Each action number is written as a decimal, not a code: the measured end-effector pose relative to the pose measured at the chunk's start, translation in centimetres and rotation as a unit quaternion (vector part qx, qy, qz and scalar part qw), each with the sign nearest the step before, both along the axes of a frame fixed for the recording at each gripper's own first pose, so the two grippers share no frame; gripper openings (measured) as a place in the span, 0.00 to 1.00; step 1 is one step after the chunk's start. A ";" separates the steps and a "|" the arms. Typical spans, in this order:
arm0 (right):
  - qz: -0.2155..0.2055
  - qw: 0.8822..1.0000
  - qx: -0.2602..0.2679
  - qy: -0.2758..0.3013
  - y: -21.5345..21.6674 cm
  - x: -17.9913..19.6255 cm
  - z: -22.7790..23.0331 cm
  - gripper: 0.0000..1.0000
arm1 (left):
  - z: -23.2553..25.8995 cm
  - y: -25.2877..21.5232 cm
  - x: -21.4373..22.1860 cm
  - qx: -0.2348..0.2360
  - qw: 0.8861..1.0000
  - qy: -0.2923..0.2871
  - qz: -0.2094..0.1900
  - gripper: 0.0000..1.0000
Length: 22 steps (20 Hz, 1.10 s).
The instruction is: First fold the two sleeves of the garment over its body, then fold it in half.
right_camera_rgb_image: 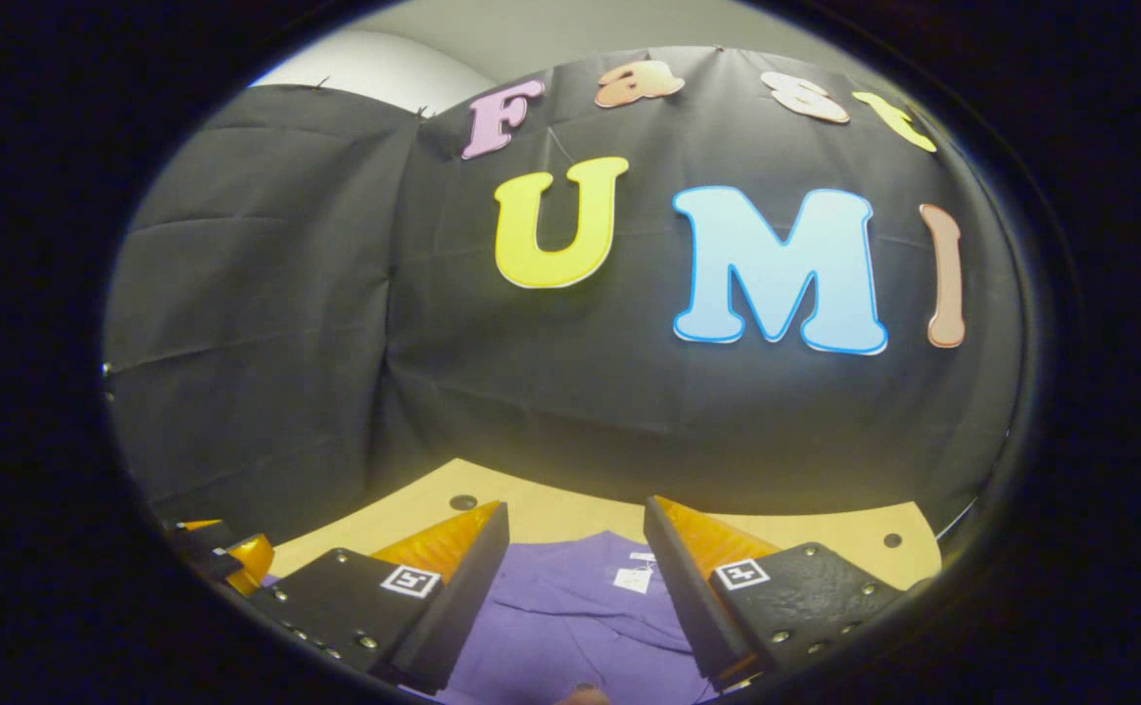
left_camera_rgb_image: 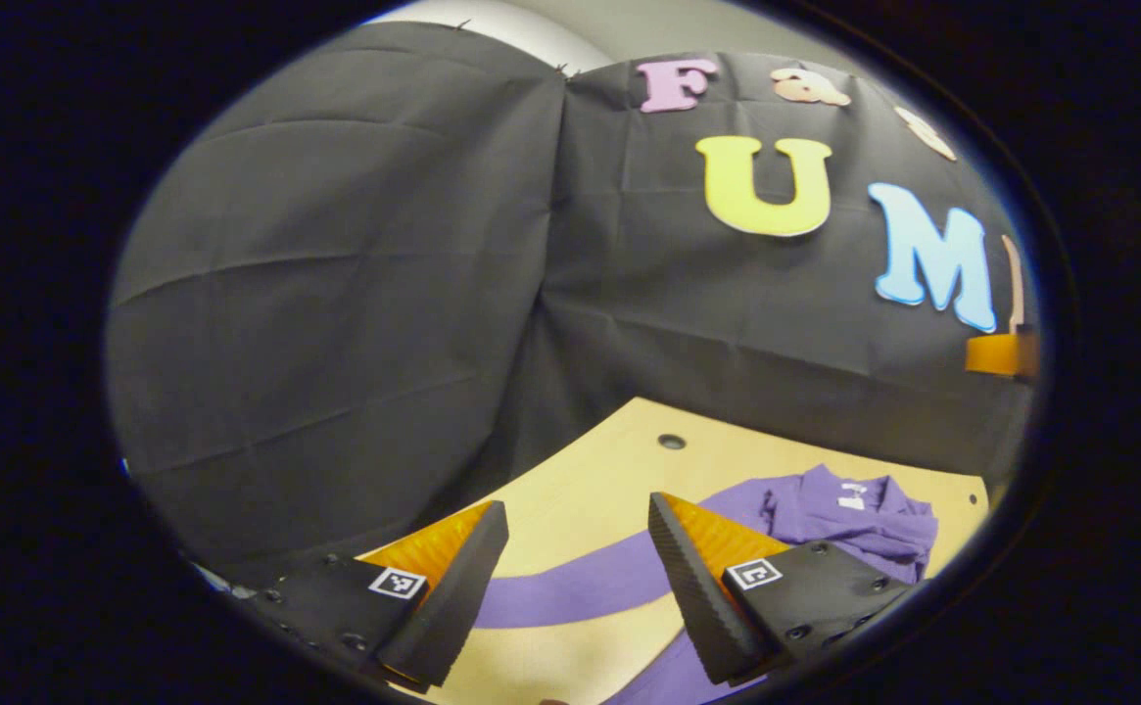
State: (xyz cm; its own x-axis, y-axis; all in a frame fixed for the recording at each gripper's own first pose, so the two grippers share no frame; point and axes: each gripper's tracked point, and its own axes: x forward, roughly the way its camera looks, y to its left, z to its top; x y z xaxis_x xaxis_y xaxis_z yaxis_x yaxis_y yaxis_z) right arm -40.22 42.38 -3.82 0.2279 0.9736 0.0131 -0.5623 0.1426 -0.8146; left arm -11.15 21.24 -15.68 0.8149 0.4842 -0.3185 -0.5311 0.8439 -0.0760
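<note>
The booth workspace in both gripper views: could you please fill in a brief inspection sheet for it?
Surface: wooden table with small round holes.
Job's things: purple garment lying on the table, one sleeve stretched out sideways, not yet folded.
Clutter: nothing seen.
Grippers: left hand-held gripper open above the sleeve; right hand-held gripper open above the garment's collar area.
Cables: nothing seen.
Surroundings: black cloth wall behind the table.

Garment (right_camera_rgb_image: 570, 607) partly hidden behind right tool (right_camera_rgb_image: 575, 548)

Black cloth wall (left_camera_rgb_image: 335, 294) behind wooden table (left_camera_rgb_image: 609, 470)
</note>
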 end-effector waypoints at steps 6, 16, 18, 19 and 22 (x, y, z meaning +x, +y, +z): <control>-0.029 0.999 -0.006 -0.013 -2.8 1.6 0.2 0.87 | -8.0 6.5 -4.5 -0.053 0.990 0.089 0.094 0.96; -0.046 0.999 -0.020 -0.007 -6.5 1.7 -1.0 0.86 | -17.8 9.8 -6.7 -0.129 0.965 0.191 0.127 0.92; -0.054 0.998 -0.016 0.000 -7.0 2.1 -0.8 0.86 | -18.0 9.5 -6.3 -0.121 0.967 0.194 0.116 0.76; -0.057 0.998 -0.013 0.008 -7.2 2.4 -0.7 0.86 | -18.0 8.8 -5.6 -0.116 0.969 0.189 0.105 0.69; -0.065 0.998 -0.004 0.019 -7.6 3.1 0.1 0.86 | -18.2 7.7 -4.1 -0.105 0.971 0.192 0.091 0.45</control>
State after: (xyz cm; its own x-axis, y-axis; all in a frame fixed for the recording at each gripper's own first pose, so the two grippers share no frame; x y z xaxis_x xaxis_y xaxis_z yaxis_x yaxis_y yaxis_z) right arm -37.10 34.76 -3.75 0.3524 0.9358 -0.0046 -0.5695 0.2105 -0.7946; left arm -15.27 28.98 -33.85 0.5230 0.5001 -0.6902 -0.6934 0.7206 -0.0034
